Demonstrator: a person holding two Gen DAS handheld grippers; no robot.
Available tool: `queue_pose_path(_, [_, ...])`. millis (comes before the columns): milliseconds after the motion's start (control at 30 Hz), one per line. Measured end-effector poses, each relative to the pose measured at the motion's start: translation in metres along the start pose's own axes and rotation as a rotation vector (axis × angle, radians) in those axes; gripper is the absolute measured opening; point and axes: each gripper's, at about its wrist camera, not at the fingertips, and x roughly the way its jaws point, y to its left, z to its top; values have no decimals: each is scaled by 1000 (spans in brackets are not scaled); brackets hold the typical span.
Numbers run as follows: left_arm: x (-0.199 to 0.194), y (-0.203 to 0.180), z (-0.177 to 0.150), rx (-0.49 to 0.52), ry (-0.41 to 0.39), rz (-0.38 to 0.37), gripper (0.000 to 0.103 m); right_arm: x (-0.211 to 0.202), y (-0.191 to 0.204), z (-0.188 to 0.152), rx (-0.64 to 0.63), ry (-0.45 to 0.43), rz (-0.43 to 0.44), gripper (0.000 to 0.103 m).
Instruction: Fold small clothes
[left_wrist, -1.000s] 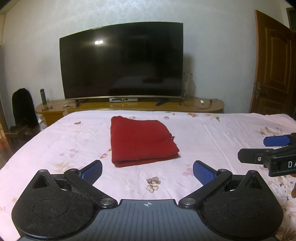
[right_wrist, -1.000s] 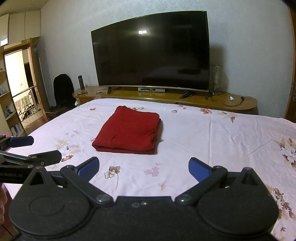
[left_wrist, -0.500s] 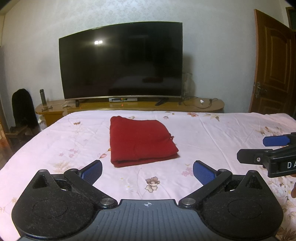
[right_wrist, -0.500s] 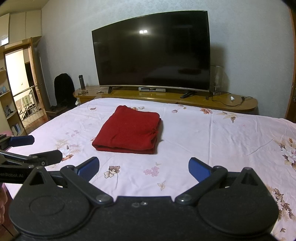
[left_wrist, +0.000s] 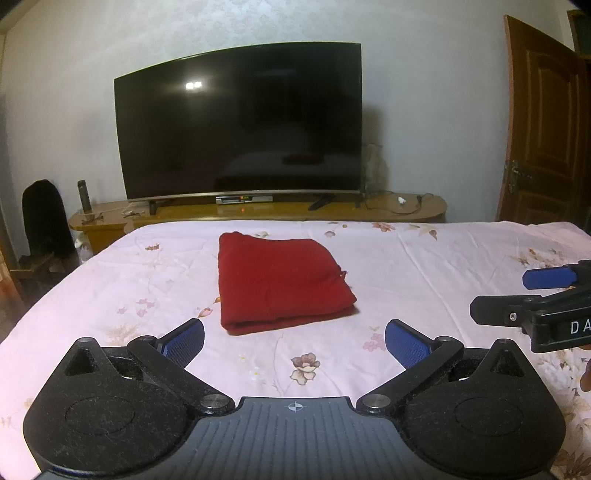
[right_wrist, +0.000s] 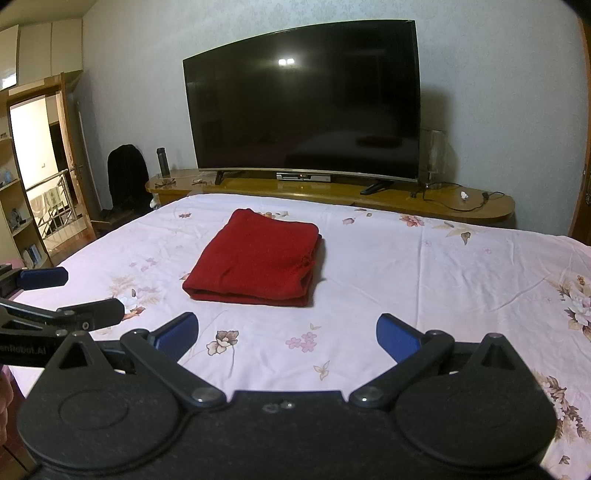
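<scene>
We are holding the left gripper and the right gripper low over the near edge of the bed, side by side and both level, pointing across it. Both sets of jaws are standing wide apart and are gripping nothing. Almost nothing is changing against a second ago: the views are barely drifting, and the cloth is lying as it was. Ahead of the jaws, well apart from them, the red garment is resting as a neat folded rectangle on the flowered sheet. We are judging the fold finished and the grippers waiting. Beyond it, the television is standing on its low wooden stand.
</scene>
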Motion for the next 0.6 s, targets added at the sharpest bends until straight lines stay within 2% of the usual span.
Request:
queue_pose_path(333, [3,4,0,-12,0,-7,103,1,-6,0,-7,8,7,102])
queue_pose_path(467, [0,5,-1,18,-50,3,103,1,-8,0,-9,7,9,102])
queue_pose_path(600, [-1,9,0,-4,-63,-15,103,3,-11,1,-11,9,13,102])
